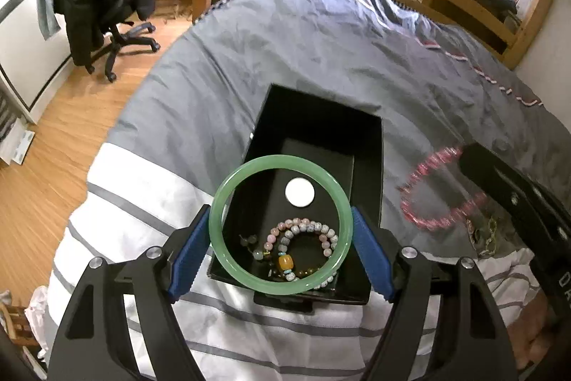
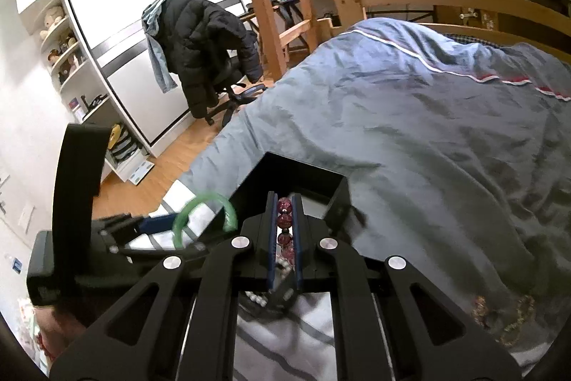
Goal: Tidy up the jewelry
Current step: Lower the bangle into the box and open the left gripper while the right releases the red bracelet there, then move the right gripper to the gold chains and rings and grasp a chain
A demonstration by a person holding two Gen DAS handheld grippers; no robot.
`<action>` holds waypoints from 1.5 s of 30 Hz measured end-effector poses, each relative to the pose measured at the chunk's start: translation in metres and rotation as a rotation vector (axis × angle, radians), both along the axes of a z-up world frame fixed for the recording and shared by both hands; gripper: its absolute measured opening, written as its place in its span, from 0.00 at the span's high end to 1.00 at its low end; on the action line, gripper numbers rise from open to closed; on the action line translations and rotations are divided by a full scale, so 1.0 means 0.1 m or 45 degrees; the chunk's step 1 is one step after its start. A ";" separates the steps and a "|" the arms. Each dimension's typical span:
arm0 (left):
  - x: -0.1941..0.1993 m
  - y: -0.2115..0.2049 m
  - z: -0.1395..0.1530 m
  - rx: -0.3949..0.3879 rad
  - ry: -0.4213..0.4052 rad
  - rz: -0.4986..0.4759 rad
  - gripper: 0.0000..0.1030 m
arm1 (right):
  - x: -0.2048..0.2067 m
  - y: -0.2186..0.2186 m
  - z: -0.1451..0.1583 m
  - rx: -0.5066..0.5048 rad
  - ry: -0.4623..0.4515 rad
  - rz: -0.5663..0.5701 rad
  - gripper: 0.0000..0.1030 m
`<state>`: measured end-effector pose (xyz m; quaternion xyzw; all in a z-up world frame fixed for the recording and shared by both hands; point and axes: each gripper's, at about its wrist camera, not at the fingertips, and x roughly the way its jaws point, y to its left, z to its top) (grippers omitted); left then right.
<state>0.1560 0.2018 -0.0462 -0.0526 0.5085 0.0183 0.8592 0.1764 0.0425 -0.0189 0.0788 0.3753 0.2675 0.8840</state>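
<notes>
The left gripper [image 1: 281, 250] holds a green bangle [image 1: 281, 224] across its width, the blue pads [image 1: 189, 256] pressing on opposite sides of the ring, low in the middle of the left wrist view and right above the open black box [image 1: 367, 145] on the bed [image 1: 321, 41]. The bangle looks rigid, smooth and probably brittle, so a hold across its width suits it, though glossy stone could slip and should be set down softly, not dropped. The right gripper [image 2: 284, 231] is clenched on a red bead bracelet [image 2: 284, 220], its jaws nearly together in the lower middle of the right wrist view; the bracelet is limp and light, hangs as a loop, and will swing. Inside the box lie beaded bracelets [image 1: 303, 238] and a white round disc [image 1: 299, 192]. A gold chain [image 1: 483, 238] lies on the bed at the lower right of the left wrist view, blurred. The bangle and gripper hide part of the box floor, and the red bracelet is smeared by motion.
</notes>
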 end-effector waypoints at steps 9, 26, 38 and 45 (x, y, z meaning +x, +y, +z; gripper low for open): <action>0.08 0.04 -0.16 -0.007 0.088 0.005 0.27 | 0.19 0.28 -0.23 -0.001 0.062 0.044 0.92; 0.05 0.08 -0.13 -0.055 0.074 0.017 0.27 | 0.24 0.21 -0.26 0.025 0.114 0.028 0.91; 0.03 -0.03 -0.01 -0.075 -0.007 -0.035 0.13 | 0.14 -0.30 -0.14 -0.023 0.082 -0.101 0.70; -0.02 -0.41 0.05 0.002 -0.092 -0.114 0.08 | -0.07 -0.84 0.02 -0.114 0.031 -0.216 0.36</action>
